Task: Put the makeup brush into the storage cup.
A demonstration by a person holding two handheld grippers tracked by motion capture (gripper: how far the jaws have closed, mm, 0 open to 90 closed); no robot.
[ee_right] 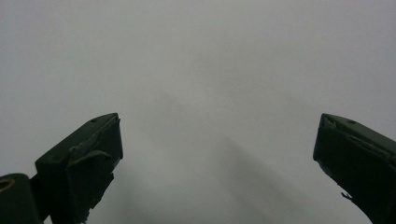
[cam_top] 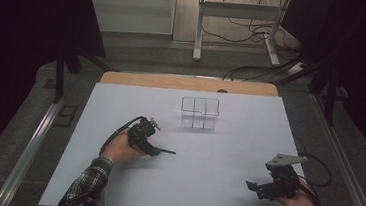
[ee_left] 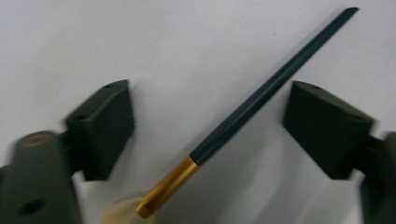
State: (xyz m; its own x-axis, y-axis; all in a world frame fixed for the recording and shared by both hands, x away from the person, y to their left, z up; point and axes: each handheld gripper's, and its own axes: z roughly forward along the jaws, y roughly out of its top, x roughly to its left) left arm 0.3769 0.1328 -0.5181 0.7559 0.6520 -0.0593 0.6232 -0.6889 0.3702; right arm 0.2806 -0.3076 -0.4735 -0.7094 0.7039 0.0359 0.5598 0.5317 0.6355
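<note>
The slim paintbrush with a dark teal handle and gold metal ferrule lies flat on the white bench, on its left-hand half and near the person's edge. In the left claw's own view it runs slantwise through the gap between the two black jaws, its pale bristle tip low in the frame and its tapered tail pointing away to the upper right. That slant matters: the handle crosses the gap at an angle rather than square to the pads, so a squeeze will probably catch it off-centre and may roll it.

The left claw straddles the brush with its jaws partly open; neither pad presses on the handle, and white bench shows on both sides of it. It seems lowered close to the surface so the pads can meet the thin handle.

Farther up the bench, well apart from the brush, stands a clear plastic box divided into compartments, upright and apparently empty; it is a likely destination, which would explain gripping the brush along its handle.

The right claw rests near the bench's right corner, jaws wide apart with nothing between them, seemingly waiting out of the way.
</note>
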